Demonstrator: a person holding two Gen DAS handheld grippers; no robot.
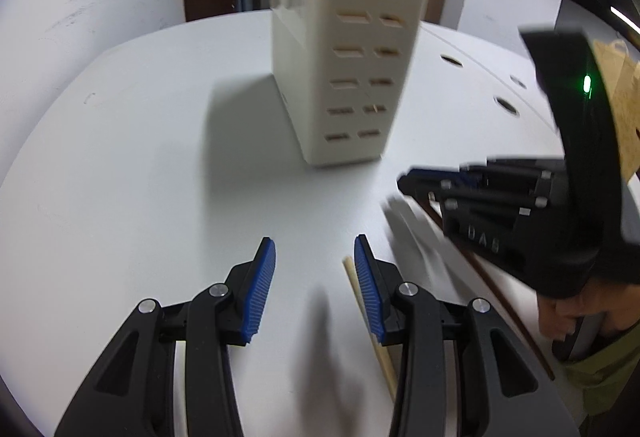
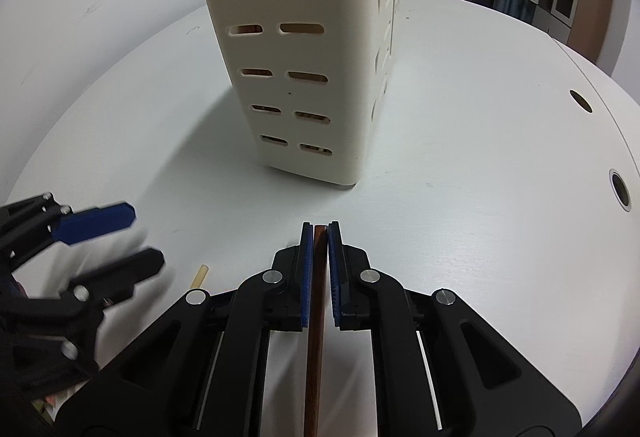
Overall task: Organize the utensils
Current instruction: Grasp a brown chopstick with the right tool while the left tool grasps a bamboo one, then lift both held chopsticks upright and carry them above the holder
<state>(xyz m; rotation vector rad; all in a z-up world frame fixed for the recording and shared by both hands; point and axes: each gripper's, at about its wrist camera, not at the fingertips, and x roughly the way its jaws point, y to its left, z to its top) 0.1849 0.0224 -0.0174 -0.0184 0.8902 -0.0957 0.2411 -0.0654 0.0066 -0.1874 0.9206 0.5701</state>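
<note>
Chopstick point(image 2: 316, 301) clamped in right claw point(image 2: 319, 233), slotted holder point(image 2: 296, 77) ahead

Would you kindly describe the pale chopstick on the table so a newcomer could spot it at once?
Start at the tall cream slotted utensil holder standing on the white table. Nearer than it, the pale chopstick lies flat on the tabletop, beside the open left gripper. Unlike the dark brown chopstick clamped in the right gripper, it is light bamboo-coloured and nothing grips it.
</note>
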